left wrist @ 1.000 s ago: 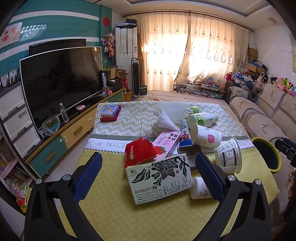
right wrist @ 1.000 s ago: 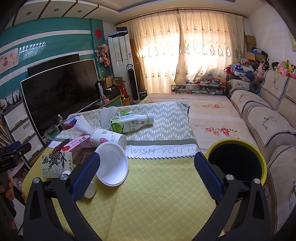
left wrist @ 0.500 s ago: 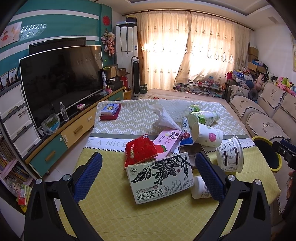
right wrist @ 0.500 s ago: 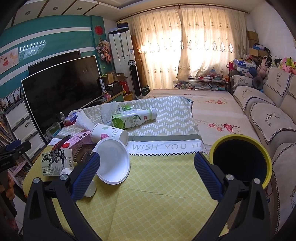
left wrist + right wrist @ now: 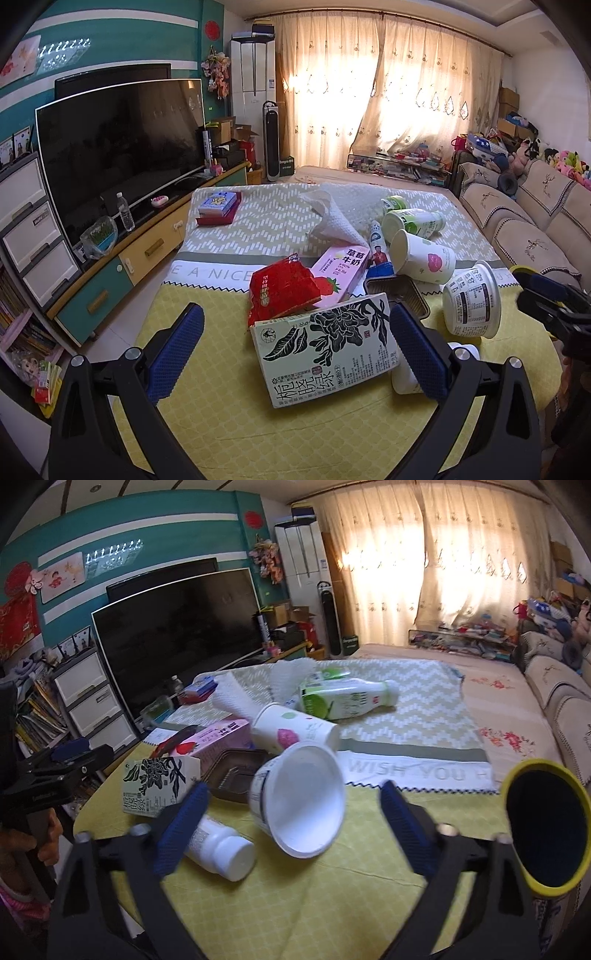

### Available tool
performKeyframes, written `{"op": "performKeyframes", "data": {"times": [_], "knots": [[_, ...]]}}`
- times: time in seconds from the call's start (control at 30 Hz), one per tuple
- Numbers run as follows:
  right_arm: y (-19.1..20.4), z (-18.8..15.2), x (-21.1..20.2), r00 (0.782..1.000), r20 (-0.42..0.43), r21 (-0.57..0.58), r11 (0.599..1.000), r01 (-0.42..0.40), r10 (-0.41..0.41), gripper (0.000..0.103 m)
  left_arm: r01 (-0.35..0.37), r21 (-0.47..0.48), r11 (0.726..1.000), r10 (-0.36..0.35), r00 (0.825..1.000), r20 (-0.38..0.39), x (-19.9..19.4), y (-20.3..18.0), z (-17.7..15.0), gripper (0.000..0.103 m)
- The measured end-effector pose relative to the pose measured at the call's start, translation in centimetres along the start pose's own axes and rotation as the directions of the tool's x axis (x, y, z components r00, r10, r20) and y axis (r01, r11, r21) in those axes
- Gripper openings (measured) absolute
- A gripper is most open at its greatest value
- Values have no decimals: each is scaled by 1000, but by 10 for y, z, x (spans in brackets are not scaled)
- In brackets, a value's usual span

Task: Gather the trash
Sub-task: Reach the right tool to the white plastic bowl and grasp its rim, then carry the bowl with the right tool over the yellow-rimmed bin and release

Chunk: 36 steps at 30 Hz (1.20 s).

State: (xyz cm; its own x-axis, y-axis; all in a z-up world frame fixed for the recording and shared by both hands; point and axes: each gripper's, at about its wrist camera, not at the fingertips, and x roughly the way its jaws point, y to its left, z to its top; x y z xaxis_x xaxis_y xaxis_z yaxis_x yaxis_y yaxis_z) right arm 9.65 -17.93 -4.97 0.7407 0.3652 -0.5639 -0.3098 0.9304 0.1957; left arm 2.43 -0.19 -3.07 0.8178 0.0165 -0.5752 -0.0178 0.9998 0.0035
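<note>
Narrowing our right gripper (image 5: 291,808) around the tipped white tub (image 5: 303,797) without touching, we keep our left gripper (image 5: 295,347) spread at six o'clock, empty.

Dark television (image 5: 118,147), drawn curtains (image 5: 388,103), sofa (image 5: 535,214) with toys.

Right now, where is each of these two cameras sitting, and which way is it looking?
Left wrist view: sits on the left hand-held gripper, looking down its open blue fingers at the black-flowered carton on the table; the right hand-held gripper shows at the right edge.
Right wrist view: sits on the right hand-held gripper, whose jaws have just been closing, still clear of the white tub; a hand holds the left one at the left edge.
Shared: carton, tub, TV.
</note>
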Motion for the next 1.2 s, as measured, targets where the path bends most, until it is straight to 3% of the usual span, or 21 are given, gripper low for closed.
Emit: {"op": "performKeyframes", "data": {"times": [0.17, 0.33, 0.5, 0.77, 0.97, 1.1, 1.2], "knots": [[3, 2, 31, 996, -77, 13, 999, -36, 37, 56, -9, -10, 1000, 9, 1000, -8, 6, 5, 0, 99], [6, -1, 47, 991, -119, 24, 998, -54, 57, 33, -8, -22, 1000, 7, 1000, -19, 13, 10, -2, 99], [7, -1, 47, 991, -108, 31, 997, -76, 79, 7, -6, -21, 1000, 5, 1000, -27, 17, 10, -3, 99], [9, 4, 35, 997, -59, -2, 999, -40, 40, 5, -1, -18, 1000, 1, 1000, -23, 18, 9, -3, 99], [-27, 11, 14, 996, 5, 28, 995, 92, -93, 5, 4, -1, 1000, -4, 1000, -10, 14, 5, -3, 99], [-73, 15, 0, 970, 22, 71, 968, 239, -241, 5, 13, 14, 1000, -13, 1000, -9, 15, 0, -3, 99], [-112, 15, -8, 937, 8, 112, 932, 345, -348, 5, 23, 24, 999, -23, 1000, -15, 15, -4, -3, 99]]}}
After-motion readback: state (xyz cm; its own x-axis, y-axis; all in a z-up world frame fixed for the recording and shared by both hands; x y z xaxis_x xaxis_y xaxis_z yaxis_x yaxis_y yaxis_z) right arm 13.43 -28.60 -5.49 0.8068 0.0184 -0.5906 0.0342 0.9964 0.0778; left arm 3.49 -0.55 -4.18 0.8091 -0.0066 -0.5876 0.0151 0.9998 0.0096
